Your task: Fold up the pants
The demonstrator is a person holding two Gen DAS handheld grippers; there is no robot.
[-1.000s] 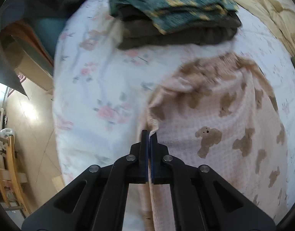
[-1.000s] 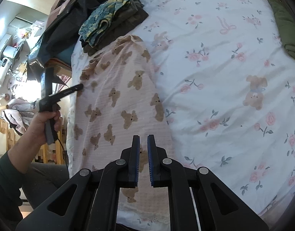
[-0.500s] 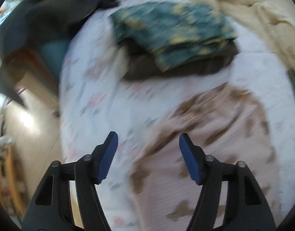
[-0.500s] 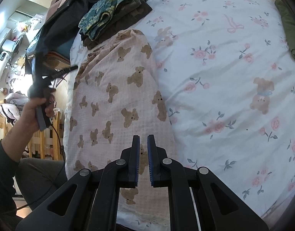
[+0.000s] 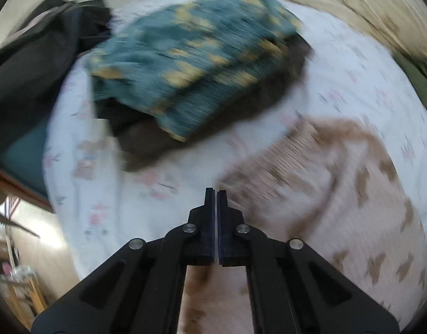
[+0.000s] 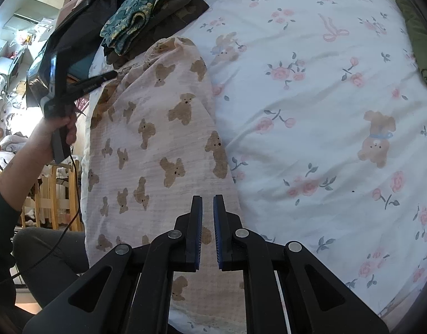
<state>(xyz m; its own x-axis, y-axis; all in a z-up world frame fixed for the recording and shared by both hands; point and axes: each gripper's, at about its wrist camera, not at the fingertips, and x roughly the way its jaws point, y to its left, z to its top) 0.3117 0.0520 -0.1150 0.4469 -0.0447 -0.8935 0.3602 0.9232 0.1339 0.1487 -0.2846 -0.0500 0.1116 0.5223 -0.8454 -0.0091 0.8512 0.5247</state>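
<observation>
The pink pants with brown bears (image 6: 163,139) lie flat along the left side of the bed, waistband at the far end. In the left wrist view the pants (image 5: 338,208) are blurred, to the right of my left gripper (image 5: 215,192). That gripper is shut, its tips right at the waistband's left edge; blur hides whether any cloth is pinched. From the right wrist view, the left gripper (image 6: 113,74) touches that same edge, held by a hand (image 6: 54,130). My right gripper (image 6: 207,197) hovers over the near leg end, jaws a narrow gap apart with nothing between them.
A stack of folded clothes (image 5: 191,69), teal-and-yellow on top, sits just beyond the waistband. Dark garments (image 5: 32,69) pile at the far left corner. A beige duvet (image 5: 338,8) and a green cloth (image 6: 419,41) border the floral sheet (image 6: 324,111). A wooden rack (image 6: 57,194) stands beside the bed.
My left gripper let go of the pants' left edge, opened wide, moved up toward the waistband and shut again there. The right gripper has stayed put.
</observation>
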